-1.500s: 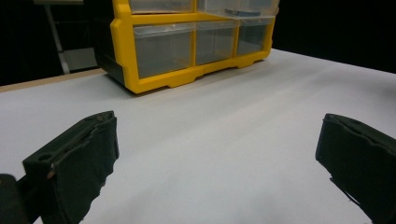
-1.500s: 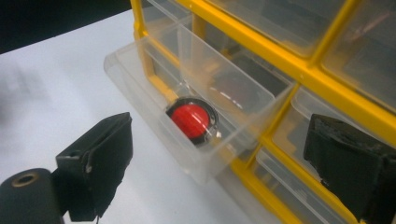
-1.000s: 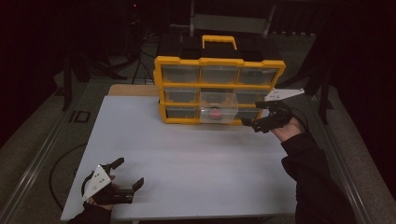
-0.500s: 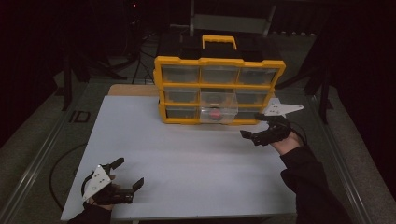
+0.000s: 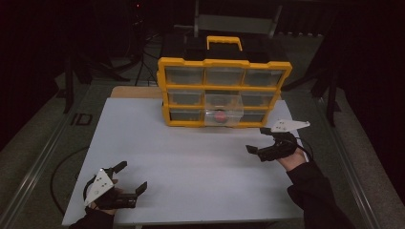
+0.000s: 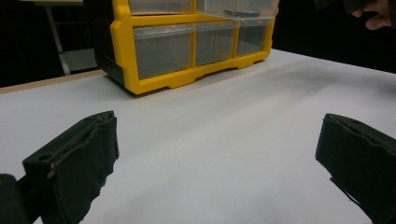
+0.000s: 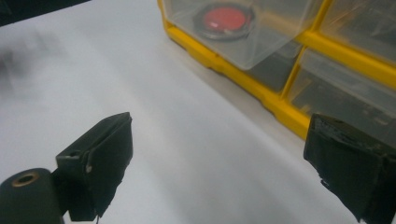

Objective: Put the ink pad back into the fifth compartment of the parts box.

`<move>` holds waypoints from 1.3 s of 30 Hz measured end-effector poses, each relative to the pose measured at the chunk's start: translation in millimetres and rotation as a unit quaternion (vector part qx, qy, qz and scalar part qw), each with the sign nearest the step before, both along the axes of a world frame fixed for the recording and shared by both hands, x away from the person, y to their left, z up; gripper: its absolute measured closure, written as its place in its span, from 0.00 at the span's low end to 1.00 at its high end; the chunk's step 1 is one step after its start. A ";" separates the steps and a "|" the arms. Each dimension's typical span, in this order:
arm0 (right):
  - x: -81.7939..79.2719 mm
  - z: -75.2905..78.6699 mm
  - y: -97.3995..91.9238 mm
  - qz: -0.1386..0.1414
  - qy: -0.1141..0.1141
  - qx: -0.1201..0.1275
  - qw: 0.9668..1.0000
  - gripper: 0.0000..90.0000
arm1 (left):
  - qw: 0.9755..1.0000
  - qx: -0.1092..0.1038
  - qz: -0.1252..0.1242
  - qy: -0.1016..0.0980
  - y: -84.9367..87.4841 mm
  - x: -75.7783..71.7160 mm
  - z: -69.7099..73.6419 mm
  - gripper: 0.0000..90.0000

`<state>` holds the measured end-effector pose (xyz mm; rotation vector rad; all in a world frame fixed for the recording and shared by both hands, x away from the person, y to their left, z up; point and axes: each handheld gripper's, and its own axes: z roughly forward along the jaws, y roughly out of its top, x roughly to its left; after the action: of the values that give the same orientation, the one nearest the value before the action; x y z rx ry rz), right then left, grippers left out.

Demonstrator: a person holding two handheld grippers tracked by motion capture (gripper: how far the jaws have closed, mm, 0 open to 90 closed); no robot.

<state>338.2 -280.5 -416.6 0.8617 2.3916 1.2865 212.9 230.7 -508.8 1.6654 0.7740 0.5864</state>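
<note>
Holding my right gripper point(image 5: 256, 140) with jaws wide apart and empty, I see the yellow drawer cabinet point(image 5: 224, 90) just ahead, its middle clear drawer point(image 7: 243, 28) pulled out with a red disc point(image 7: 226, 18) inside. My left gripper point(image 5: 131, 177), jaws also spread, rests well back from the cabinet.

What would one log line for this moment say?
left gripper: open, empty, near edge | right gripper: open, empty | middle drawer: pulled out, holds red round item | organizer: on table

I see the drawer organizer point(image 5: 224, 90) at the table's point(image 5: 191, 157) far edge, upper centre of frame. Its middle drawer point(image 5: 223, 110) juts forward, a round disc point(image 5: 220, 115) inside. My left gripper point(image 5: 125, 180) sits lower left, my right gripper point(image 5: 257, 141) at right.
</note>
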 end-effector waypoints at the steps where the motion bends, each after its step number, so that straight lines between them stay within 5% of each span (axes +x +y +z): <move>1: -1.2 -1.7 0.1 0.001 0.002 0.001 1.000 0.09 | 1.000 0.000 0.000 0.000 -0.1 0.0 0.0 0.00; 27: -32.8 -53.4 7.8 0.028 0.011 0.002 1.000 0.09 | 1.000 0.001 0.000 0.001 0.0 -0.3 -0.2 0.00; 39: -48.0 -65.7 7.9 0.038 0.011 -0.003 0.999 0.09 | 1.000 0.001 0.000 0.002 -0.1 -0.2 -0.3 0.00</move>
<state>290.3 -272.6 -482.3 0.7949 2.4654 1.3033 212.7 230.6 -509.1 1.6693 0.7769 0.5847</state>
